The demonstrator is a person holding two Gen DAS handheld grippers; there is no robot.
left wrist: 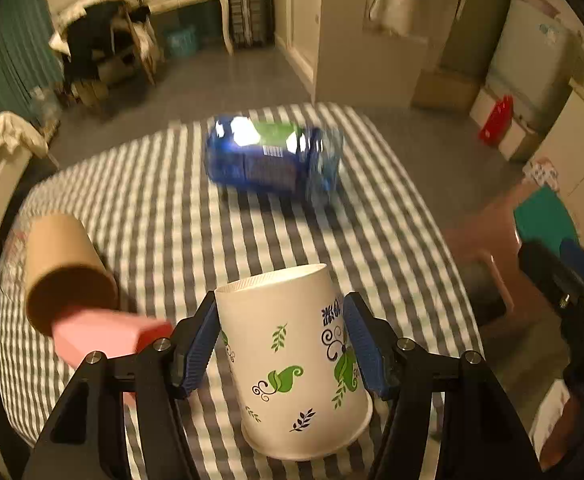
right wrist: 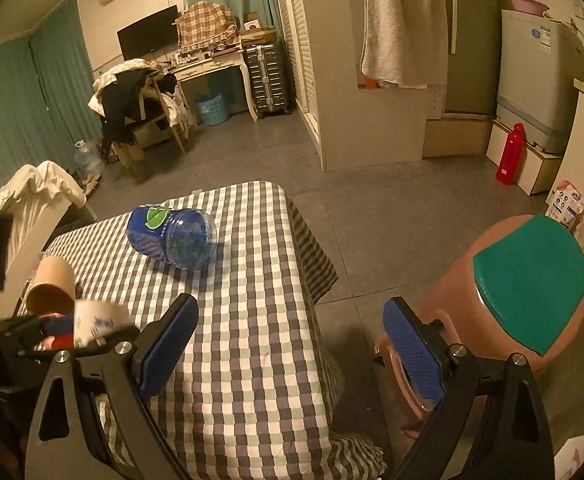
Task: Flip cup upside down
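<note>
A white paper cup [left wrist: 292, 360] with green leaf prints sits between the blue pads of my left gripper [left wrist: 281, 344]. The cup's narrow base points away and up, its wide rim points down toward the camera. The left gripper is shut on the cup, above the checked tablecloth [left wrist: 163, 208]. The view is blurred by motion. In the right wrist view the same cup [right wrist: 95, 320] shows at the far left, held by the left gripper. My right gripper [right wrist: 289, 340] is open and empty, over the table's right edge.
A blue plastic bottle [left wrist: 271, 156] lies on its side mid-table, also in the right wrist view [right wrist: 173, 238]. A brown cardboard tube [left wrist: 65, 268] and a pink block [left wrist: 107, 336] lie at the left. A brown stool with a green seat [right wrist: 528, 280] stands right of the table.
</note>
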